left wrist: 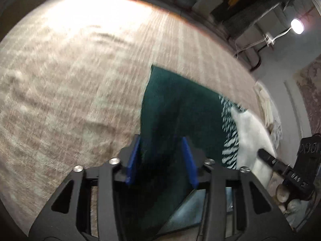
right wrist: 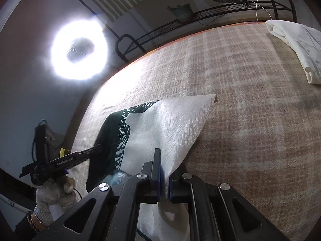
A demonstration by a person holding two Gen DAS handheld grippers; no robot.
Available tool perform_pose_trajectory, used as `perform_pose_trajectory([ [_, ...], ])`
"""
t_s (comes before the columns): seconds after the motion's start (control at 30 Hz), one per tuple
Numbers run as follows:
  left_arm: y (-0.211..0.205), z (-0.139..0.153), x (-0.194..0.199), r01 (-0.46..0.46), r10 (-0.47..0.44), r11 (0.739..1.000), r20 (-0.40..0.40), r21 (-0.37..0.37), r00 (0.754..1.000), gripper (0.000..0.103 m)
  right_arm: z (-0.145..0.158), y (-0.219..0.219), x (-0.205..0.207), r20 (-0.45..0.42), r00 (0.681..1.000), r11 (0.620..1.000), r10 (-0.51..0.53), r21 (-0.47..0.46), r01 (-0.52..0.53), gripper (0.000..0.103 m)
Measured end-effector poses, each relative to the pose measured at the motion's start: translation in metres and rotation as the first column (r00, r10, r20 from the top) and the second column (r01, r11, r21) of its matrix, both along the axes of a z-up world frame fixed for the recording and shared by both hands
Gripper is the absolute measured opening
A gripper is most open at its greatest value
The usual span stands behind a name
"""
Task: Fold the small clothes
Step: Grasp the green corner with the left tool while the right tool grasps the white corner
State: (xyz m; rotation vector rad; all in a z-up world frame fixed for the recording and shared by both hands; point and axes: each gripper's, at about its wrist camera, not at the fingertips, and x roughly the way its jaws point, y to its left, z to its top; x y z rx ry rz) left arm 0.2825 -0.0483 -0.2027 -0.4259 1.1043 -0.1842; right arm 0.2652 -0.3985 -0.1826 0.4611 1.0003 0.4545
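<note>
- right gripper (right wrist: pixel 164 182): jaws clenched on the white part of the cloth (right wrist: pixel 170 124), which rises in a peaked fold off the carpet (right wrist: pixel 250 110).
- left gripper (left wrist: pixel 160 160): jaws apart, nothing pinched. The dark green part of the cloth (left wrist: pixel 180 104) lies between and beyond the blue pads (left wrist: pixel 132 160); I can't tell if a pad brushes it.
- Cloth is one piece: green half, a green-and-white patterned band, then white half. It lies on the carpet between the two grippers, with only the white corner lifted.
- Step in hand, my read: a fold carried by the right side alone, since the left has no grip.
- To do it well: keep the right grip tight, carry the white corner low over the green half, and match the edges before letting go. The left could pin the green side so it doesn't drag.
- Risk: the carpet pile may snag and skew the fold.
- Person's gloved hand (right wrist: pixel 54 196) holds the left tool, seen in the right view.
- Farther: a second folded white cloth (right wrist: pixel 297 46) lies well apart on the carpet.
- Room: ring light (right wrist: pixel 79 49), black metal rack (right wrist: pixel 200 16), potted plant (right wrist: pixel 182 11).
</note>
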Motion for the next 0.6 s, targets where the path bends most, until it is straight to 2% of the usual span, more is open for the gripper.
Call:
perform_pose_trajectory([
  [0.03, -0.004, 0.0, 0.001, 0.016, -0.016, 1.0, 0.0, 0.014, 1.0, 0.041, -0.001, 0.0, 0.0, -0.003, 1.0, 1.0, 0.002, -0.002, -0.002, 0.003],
  [0.07, -0.01, 0.0, 0.002, 0.037, -0.037, 0.999, 0.006, 0.033, 0.999, 0.012, -0.001, -0.001, 0.0, -0.005, 1.0, 1.0, 0.001, -0.003, -0.001, 0.003],
  [0.1, -0.014, -0.001, 0.003, 0.051, -0.051, 0.998, -0.001, 0.044, 0.999, 0.001, -0.002, -0.001, 0.001, -0.007, 1.0, 1.0, 0.0, -0.003, 0.0, 0.003],
  [0.3, -0.039, 0.02, 0.007, 0.065, -0.065, 0.998, 0.048, 0.003, 0.997, 0.001, 0.005, -0.002, -0.002, 0.013, 1.0, 0.999, 0.001, -0.046, -0.001, 0.003],
  [0.43, -0.064, 0.04, 0.009, 0.124, -0.126, 0.992, 0.099, 0.024, 0.987, 0.001, 0.022, -0.013, -0.007, 0.054, 0.999, 0.996, 0.005, -0.085, 0.0, 0.003],
  [0.6, -0.103, 0.05, 0.015, 0.197, -0.2, 0.98, 0.135, 0.037, 0.97, 0.001, 0.038, -0.043, -0.008, 0.095, 0.995, 0.992, -0.009, -0.122, 0.021, 0.003],
])
